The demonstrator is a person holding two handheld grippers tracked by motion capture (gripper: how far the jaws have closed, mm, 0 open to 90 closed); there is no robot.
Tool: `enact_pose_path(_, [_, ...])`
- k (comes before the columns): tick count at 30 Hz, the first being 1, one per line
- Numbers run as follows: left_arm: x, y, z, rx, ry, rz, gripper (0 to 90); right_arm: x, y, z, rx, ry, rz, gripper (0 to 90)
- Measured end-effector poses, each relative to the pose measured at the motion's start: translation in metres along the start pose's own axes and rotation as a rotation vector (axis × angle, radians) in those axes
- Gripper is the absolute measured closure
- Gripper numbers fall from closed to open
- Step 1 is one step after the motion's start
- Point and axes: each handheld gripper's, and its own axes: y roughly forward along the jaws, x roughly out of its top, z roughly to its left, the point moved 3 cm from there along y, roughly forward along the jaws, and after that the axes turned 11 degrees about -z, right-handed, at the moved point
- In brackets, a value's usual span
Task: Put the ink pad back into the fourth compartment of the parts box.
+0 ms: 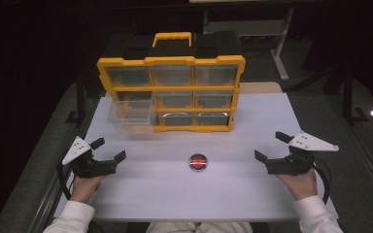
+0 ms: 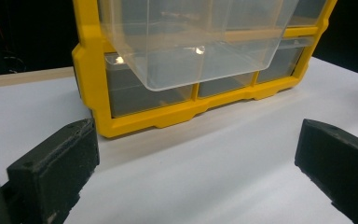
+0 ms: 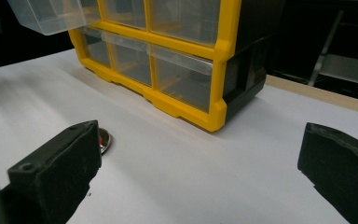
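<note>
A yellow-framed parts organizer with a yellow carry handle stands upright toward 12 o'clock on the white table, its three-by-three grid of clear drawers facing the person. The middle-row drawer at the organizer's 9 o'clock side, a clear plastic drawer, is pulled well out of its slot and juts toward the person; in the left gripper view it overhangs the bottom row. A small round red object with a shiny metal rim lies alone on the table at about 6 o'clock from the organizer, well apart from it, between the two tools. The left gripper rests at 9 o'clock of the red object, held in a hand, its jaws spread wide with nothing between them. The right gripper sits at 3 o'clock of the red object, held in the other hand, jaws likewise wide apart and empty. In the right gripper view the red object peeks out just beside that view's left jaw.
</note>
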Motion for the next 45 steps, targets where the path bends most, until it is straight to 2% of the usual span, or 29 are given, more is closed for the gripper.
enact_pose_path(5, [0.000, 0.000, 0.002, 0.011, -0.013, -0.003, 0.0, -0.001, -0.001, -0.002, -0.005, -0.001, 0.007, 0.0])
enact_pose_path(11, [0.000, -0.001, 0.001, 0.008, 0.008, 0.003, 0.0, -0.002, 0.001, -0.001, -0.006, -0.010, 0.026, 0.0])
enact_pose_path(19, [-0.001, 0.001, 0.001, 0.001, 0.004, 0.011, 0.0, 0.001, 0.006, 0.004, 0.022, -0.004, 0.046, 0.0])
enact_pose_path(27, [-0.003, 0.002, -0.002, -0.007, 0.012, 0.036, 0.0, 0.002, 0.012, 0.009, 0.029, -0.036, 0.078, 0.0])
enact_pose_path(29, [-0.004, 0.002, -0.001, -0.005, 0.016, 0.043, 0.0, 0.003, 0.014, 0.010, 0.032, -0.049, 0.084, 0.0])
enact_pose_path(32, [-0.005, 0.001, -0.001, 0.009, 0.009, 0.053, 0.0, 0.005, 0.017, 0.010, 0.032, -0.043, 0.093, 0.0])
enact_pose_path(39, [-0.008, 0.003, 0.001, 0.016, 0.009, 0.074, 0.0, 0.012, 0.028, 0.014, 0.066, -0.038, 0.115, 0.0])
enact_pose_path(45, [-0.007, 0.003, 0.000, 0.010, 0.006, 0.070, 0.0, 0.018, 0.043, 0.021, 0.103, -0.060, 0.145, 0.0])
